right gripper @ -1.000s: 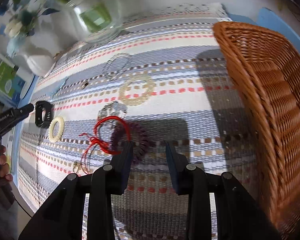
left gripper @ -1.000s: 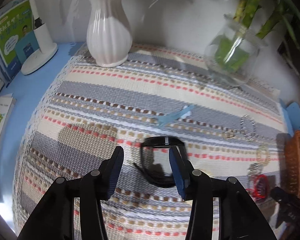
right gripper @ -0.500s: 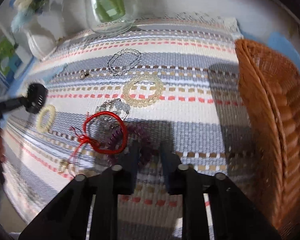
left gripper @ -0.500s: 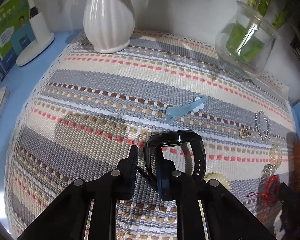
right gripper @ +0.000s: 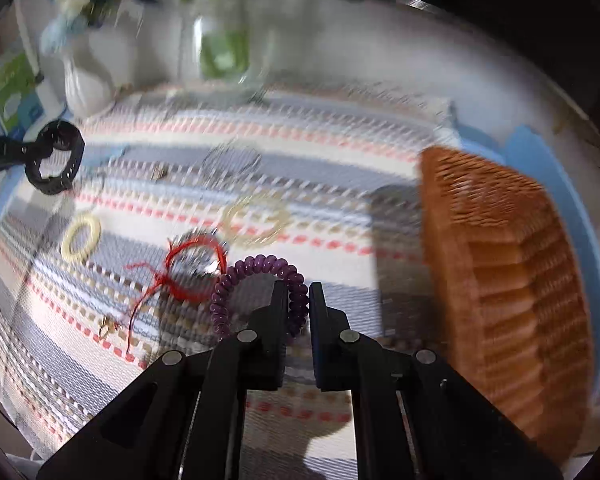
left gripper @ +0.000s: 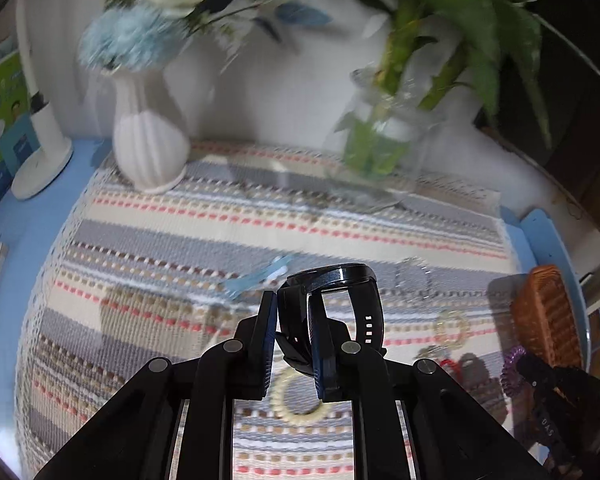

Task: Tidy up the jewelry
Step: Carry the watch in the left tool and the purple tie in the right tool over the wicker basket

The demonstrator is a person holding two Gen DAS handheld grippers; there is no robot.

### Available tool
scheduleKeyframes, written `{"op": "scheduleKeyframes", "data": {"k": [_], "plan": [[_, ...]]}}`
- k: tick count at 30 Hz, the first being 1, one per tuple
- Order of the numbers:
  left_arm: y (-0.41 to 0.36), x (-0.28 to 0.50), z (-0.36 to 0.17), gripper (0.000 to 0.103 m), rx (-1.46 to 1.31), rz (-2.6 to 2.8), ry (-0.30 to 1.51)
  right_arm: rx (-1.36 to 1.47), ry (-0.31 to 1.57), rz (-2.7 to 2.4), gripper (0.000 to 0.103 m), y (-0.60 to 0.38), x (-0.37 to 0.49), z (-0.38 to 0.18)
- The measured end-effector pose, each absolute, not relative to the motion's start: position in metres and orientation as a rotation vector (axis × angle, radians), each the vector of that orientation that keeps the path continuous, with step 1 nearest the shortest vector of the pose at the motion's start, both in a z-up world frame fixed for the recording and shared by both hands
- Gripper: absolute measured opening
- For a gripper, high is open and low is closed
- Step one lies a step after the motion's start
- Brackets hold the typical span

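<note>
My left gripper point(left gripper: 294, 308) is shut on a black watch point(left gripper: 340, 276) and holds it above the striped mat point(left gripper: 180, 240); the watch also shows in the right wrist view point(right gripper: 56, 164). My right gripper point(right gripper: 299, 292) is shut on a purple coil bracelet point(right gripper: 260, 266), lifted off the mat, left of the wicker basket point(right gripper: 508, 264). On the mat lie a cream ring bracelet point(right gripper: 81, 237), a red cord bracelet point(right gripper: 188, 268), a pale bead bracelet point(right gripper: 256, 220), a clear bead bracelet point(right gripper: 230, 164) and a blue hair clip point(left gripper: 256, 276).
A white vase point(left gripper: 148, 136) and a glass jar with green stems point(left gripper: 380, 152) stand at the back of the mat. A white lamp base point(left gripper: 40, 164) and books point(left gripper: 0, 112) are at the left. The basket point(left gripper: 544, 312) sits at the right edge.
Both grippers closed: the left on the black watch, the right on the purple coil bracelet. Both have lifted their items off the mat.
</note>
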State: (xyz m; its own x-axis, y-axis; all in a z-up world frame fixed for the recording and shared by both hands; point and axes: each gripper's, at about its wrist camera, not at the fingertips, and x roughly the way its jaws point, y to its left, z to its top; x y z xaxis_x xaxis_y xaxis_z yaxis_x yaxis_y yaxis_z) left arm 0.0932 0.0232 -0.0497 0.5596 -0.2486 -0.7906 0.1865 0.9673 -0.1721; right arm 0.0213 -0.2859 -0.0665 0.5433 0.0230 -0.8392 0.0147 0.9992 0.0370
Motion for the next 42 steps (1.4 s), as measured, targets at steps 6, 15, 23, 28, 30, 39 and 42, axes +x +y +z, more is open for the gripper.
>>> {"op": "scheduleKeyframes", "data": {"k": [6, 15, 23, 28, 30, 39, 42], "plan": [[-0.032, 0.09, -0.023, 0.016, -0.032, -0.365, 0.892, 0.124, 0.896, -0.068, 0.011, -0.33, 0.004, -0.027], [-0.151, 0.087, -0.011, 0.016, 0.058, -0.564, 0.883, 0.219, 0.849, -0.216, 0.011, -0.409, -0.025, -0.007], [-0.267, 0.07, -0.034, 0.016, 0.125, -0.773, 0.976, 0.333, 0.925, -0.279, 0.011, -0.463, -0.045, -0.039], [-0.315, 0.057, -0.07, 0.016, 0.187, -0.826, 1.074, 0.386, 0.993, -0.268, 0.011, -0.475, -0.055, -0.062], [-0.326, 0.049, -0.08, 0.016, 0.223, -0.837, 1.089, 0.414, 1.034, -0.279, 0.011, -0.481, -0.061, -0.075], [-0.348, 0.025, -0.099, 0.016, 0.315, -0.859, 1.108, 0.324, 1.104, -0.311, 0.011, -0.478, -0.065, -0.097], [-0.352, 0.021, -0.103, 0.015, 0.343, -0.857, 1.106, 0.329, 1.119, -0.314, 0.011, -0.479, -0.067, -0.103]]}}
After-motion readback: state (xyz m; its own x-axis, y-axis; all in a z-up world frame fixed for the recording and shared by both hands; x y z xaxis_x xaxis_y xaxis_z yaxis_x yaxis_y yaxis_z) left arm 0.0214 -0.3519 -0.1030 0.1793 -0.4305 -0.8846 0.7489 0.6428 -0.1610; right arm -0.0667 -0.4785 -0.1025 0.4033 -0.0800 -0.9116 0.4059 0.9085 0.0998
